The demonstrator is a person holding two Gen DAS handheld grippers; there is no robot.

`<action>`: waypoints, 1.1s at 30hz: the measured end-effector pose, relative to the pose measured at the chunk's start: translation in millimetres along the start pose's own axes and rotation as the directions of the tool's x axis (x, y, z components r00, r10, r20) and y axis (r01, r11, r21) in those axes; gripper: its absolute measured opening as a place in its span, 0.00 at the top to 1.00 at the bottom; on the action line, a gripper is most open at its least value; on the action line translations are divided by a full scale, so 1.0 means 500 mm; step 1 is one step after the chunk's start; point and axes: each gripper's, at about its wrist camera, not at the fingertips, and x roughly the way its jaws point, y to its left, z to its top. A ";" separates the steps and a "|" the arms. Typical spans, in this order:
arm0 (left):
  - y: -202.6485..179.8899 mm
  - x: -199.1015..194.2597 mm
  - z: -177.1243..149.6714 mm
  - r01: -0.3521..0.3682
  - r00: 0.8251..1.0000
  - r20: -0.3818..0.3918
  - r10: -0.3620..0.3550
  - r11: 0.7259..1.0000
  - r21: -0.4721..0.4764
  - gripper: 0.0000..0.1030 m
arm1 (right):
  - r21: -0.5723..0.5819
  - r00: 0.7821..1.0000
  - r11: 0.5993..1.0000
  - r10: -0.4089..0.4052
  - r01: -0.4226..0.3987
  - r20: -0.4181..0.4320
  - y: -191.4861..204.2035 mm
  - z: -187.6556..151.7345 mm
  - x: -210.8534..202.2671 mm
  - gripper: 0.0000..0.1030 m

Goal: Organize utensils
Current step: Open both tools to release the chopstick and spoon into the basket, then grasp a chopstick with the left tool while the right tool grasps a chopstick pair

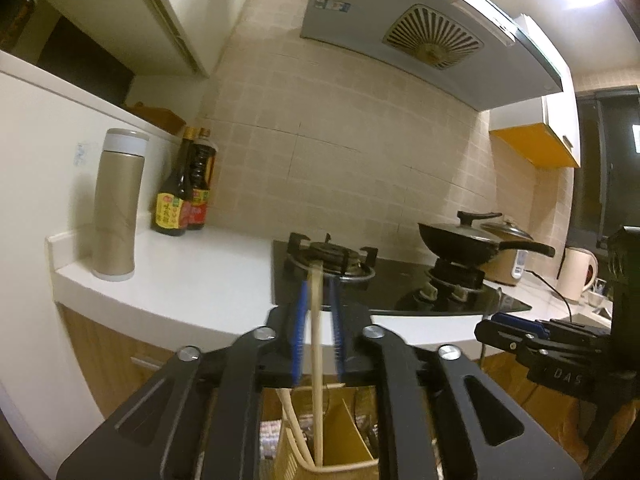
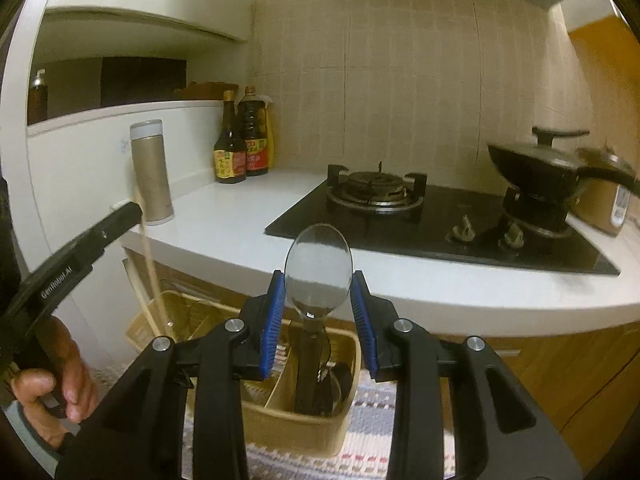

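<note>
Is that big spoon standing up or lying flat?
Upright: the spoon has its bowl on top, handle reaching down into the basket.
</note>
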 end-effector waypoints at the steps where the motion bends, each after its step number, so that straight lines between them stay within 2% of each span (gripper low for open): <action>1: 0.000 -0.006 0.000 0.001 1.000 0.000 -0.001 1.000 -0.002 0.76 | 0.009 1.000 1.000 0.013 -0.012 -0.011 -0.003 -0.002 -0.003 0.64; 2: 0.003 -0.013 0.001 0.008 1.000 -0.004 -0.008 1.000 -0.010 0.68 | 0.020 0.999 1.000 0.022 -0.021 -0.025 -0.008 -0.006 -0.008 0.52; 3: 0.011 -0.027 0.001 0.028 1.000 -0.009 -0.028 0.999 -0.032 0.65 | 0.033 0.999 0.999 0.022 -0.021 -0.031 -0.013 -0.011 -0.015 0.50; 4: 0.013 -0.037 0.000 0.036 0.999 -0.011 -0.036 0.999 -0.041 0.63 | 0.040 0.999 0.999 0.027 -0.026 -0.034 -0.016 -0.015 -0.021 0.50; 16: 0.024 -0.156 -0.003 0.077 0.991 -0.107 -0.082 0.996 -0.050 0.60 | 0.169 0.985 0.984 0.089 -0.063 -0.148 -0.067 -0.072 -0.112 0.50; 21: 0.003 -0.194 0.000 0.078 0.987 -0.136 -0.080 0.997 -0.014 0.60 | 0.144 0.975 0.988 0.082 -0.052 -0.206 -0.037 -0.086 -0.137 0.50; 25: -0.018 -0.219 -0.007 0.078 0.979 -0.191 -0.072 0.997 0.023 0.58 | 0.109 0.955 0.993 0.076 -0.046 -0.286 -0.003 -0.103 -0.142 0.50; 28: -0.033 -0.223 -0.030 0.080 0.960 -0.274 -0.064 0.996 0.049 0.57 | 0.091 0.918 0.995 0.079 -0.047 -0.390 0.025 -0.132 -0.128 0.50; 29: -0.037 -0.219 -0.039 0.076 0.950 -0.306 -0.055 0.995 0.058 0.56 | 0.080 0.897 0.996 0.075 -0.044 -0.435 0.037 -0.149 -0.119 0.50; 31: -0.045 -0.209 -0.081 0.044 0.910 -0.414 -0.006 0.996 0.083 0.56 | 0.078 0.865 0.996 0.085 -0.053 -0.494 0.053 -0.181 -0.106 0.50; 32: -0.046 -0.206 -0.095 0.041 0.898 -0.441 0.001 0.996 0.086 0.56 | 0.086 0.841 0.994 0.102 -0.066 -0.531 0.063 -0.204 -0.098 0.50; 33: -0.047 -0.201 -0.121 0.039 0.870 -0.493 0.008 0.996 0.085 0.56 | 0.098 0.819 0.992 0.117 -0.074 -0.561 0.071 -0.225 -0.092 0.50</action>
